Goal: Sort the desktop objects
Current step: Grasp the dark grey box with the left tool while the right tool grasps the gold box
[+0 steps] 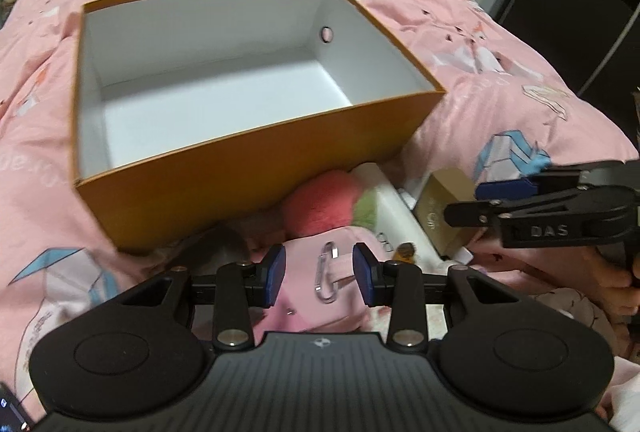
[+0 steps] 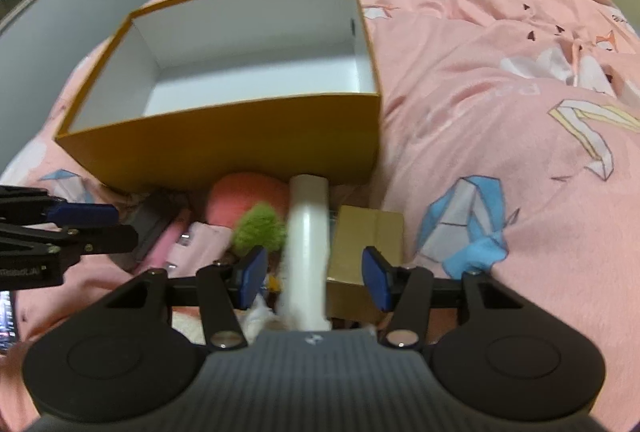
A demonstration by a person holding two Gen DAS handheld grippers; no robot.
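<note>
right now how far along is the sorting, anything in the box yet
Nothing looks done: the orange box shows only its bare white inside. In hand: the left gripper frames a silver carabiner on a pink item, the right gripper straddles a white tube; neither visibly grips. Left: the pink-and-green plush and small cardboard box, all waiting in front.

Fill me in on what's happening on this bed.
A person holds a gripper in each hand over a pile of small things on a pink bedspread, in front of an empty orange box. The left gripper is open around a pink pouch with a metal clip, pads not yet touching. The right gripper is open around a white tube, beside a small cardboard box and a pink and green plush toy. Nothing is in the box yet.
</note>
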